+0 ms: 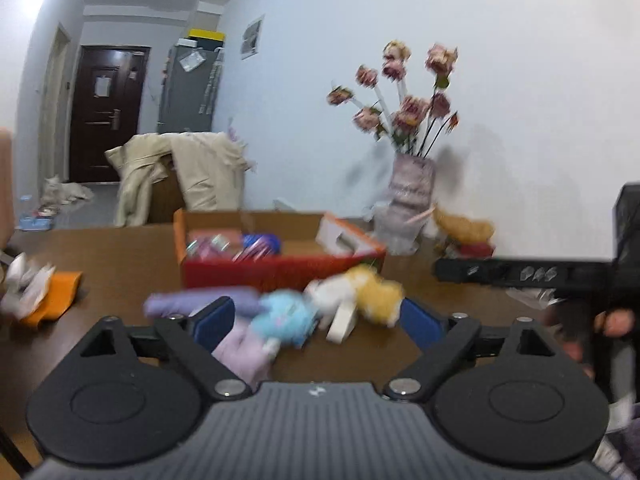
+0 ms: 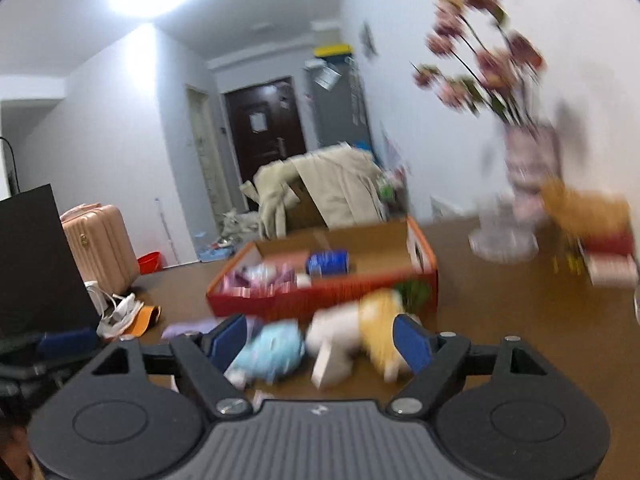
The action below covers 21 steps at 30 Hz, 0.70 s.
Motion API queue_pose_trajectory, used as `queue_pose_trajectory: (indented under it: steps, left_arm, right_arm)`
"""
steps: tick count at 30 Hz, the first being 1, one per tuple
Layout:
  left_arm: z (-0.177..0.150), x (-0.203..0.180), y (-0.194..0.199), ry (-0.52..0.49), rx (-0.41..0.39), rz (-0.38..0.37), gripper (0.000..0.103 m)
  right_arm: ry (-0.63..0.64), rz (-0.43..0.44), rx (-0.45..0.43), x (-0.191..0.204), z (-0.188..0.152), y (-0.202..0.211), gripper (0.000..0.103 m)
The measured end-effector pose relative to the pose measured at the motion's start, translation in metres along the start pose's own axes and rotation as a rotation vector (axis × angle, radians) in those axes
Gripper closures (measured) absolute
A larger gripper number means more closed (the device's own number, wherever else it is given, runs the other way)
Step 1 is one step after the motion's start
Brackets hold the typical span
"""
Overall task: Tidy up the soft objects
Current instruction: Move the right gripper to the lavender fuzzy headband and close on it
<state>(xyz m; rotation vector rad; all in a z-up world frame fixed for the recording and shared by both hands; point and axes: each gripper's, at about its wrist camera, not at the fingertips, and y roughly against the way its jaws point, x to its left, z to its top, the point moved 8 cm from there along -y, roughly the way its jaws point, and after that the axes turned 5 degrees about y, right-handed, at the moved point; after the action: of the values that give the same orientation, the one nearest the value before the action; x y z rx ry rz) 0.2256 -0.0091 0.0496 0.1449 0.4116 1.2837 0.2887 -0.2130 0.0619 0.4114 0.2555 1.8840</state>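
Note:
Soft toys lie on the brown table in front of an orange-red cardboard box: a purple plush, a light blue plush and a white-and-yellow plush. My left gripper is open, its blue pads either side of the pile, holding nothing. In the right wrist view the same blue plush and white-and-yellow plush lie before the box. My right gripper is open around them, empty. Both views are motion-blurred.
A vase of pink flowers stands at the back right by the wall, with an orange plush beside it. White and orange cloth lies at the table's left. The right gripper's black body reaches in from the right.

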Motion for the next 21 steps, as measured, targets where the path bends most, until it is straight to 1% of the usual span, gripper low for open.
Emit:
queue_pose_trajectory:
  steps: [2, 4, 7, 10, 13, 17, 21]
  left_arm:
    - [-0.021, 0.012, 0.012, 0.02, 0.017, 0.023, 0.01]
    - [-0.036, 0.021, 0.021, 0.051, 0.047, 0.017, 0.01]
    - [-0.038, 0.034, 0.028, 0.051, 0.042, 0.051, 0.01]
    - [-0.031, 0.043, 0.03, 0.063, 0.026, 0.065, 0.009]
    - [-0.024, 0.05, 0.023, 0.059, 0.025, 0.087, 0.009]
    - [0.001, 0.065, 0.003, 0.015, 0.013, 0.102, 0.009]
    - [0.023, 0.085, -0.028, -0.01, 0.031, 0.102, 0.009]
  right_arm:
    - [0.014, -0.016, 0.026, 0.008, -0.024, 0.008, 0.023]
    - [0.049, -0.033, 0.057, 0.015, -0.043, 0.011, 0.023]
    - [0.037, -0.046, 0.082, 0.023, -0.059, 0.014, 0.023]
    - [0.023, -0.034, 0.084, 0.035, -0.065, 0.015, 0.023]
    - [0.03, -0.006, 0.095, 0.05, -0.069, 0.01, 0.023]
    - [0.037, 0.003, 0.115, 0.065, -0.067, -0.007, 0.025]
    - [0.035, 0.02, 0.13, 0.076, -0.063, -0.027, 0.025]
